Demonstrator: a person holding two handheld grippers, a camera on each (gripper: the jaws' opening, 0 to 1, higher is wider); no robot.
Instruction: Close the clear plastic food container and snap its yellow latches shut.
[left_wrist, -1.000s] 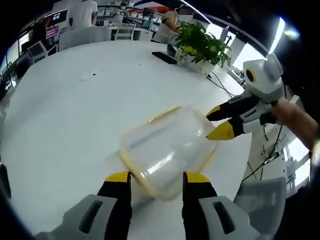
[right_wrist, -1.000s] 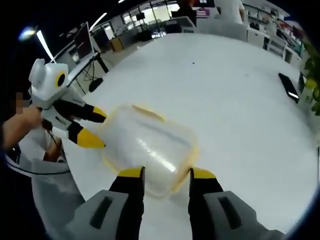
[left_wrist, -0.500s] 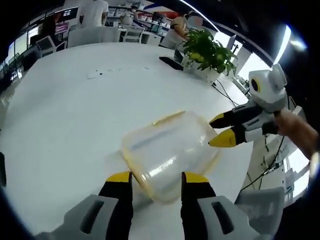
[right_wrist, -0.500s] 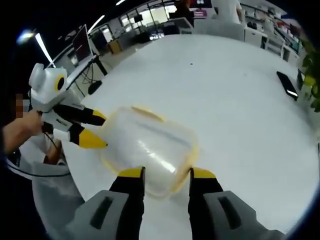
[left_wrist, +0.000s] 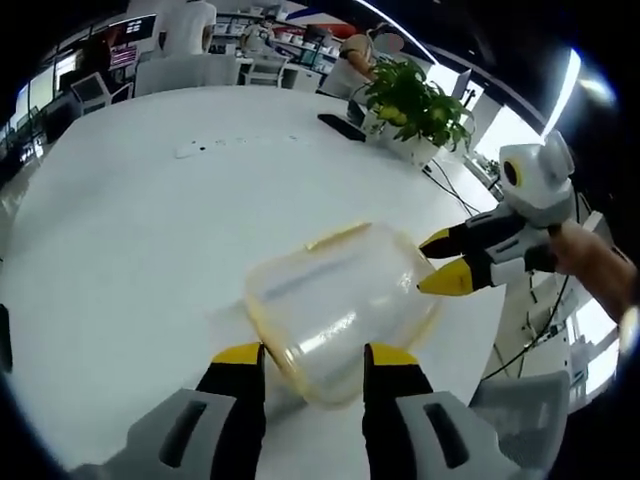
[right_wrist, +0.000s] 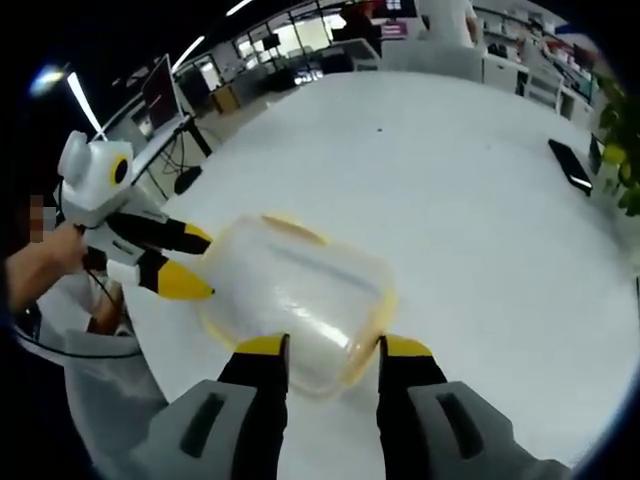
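Left gripper view: the container (left_wrist: 335, 305) lies on the white tabletop (left_wrist: 130, 230), lid on. The left tongs (left_wrist: 305, 353) stand open, straddling its near end, likely to steady it. The right tongs (left_wrist: 442, 262), parted and empty, approach its far side; a plant (left_wrist: 410, 95) stands beyond.

Right gripper view: the right tongs (right_wrist: 325, 345) straddle the container's near edge, the left tongs (right_wrist: 190, 263) beside it. No writing is legible.

My two cams look down at the container (left_wrist: 335, 305) (right_wrist: 295, 300) from opposite ends, both close in, each catching the other gripper across the white worktop (left_wrist: 130, 230) (right_wrist: 450, 200).
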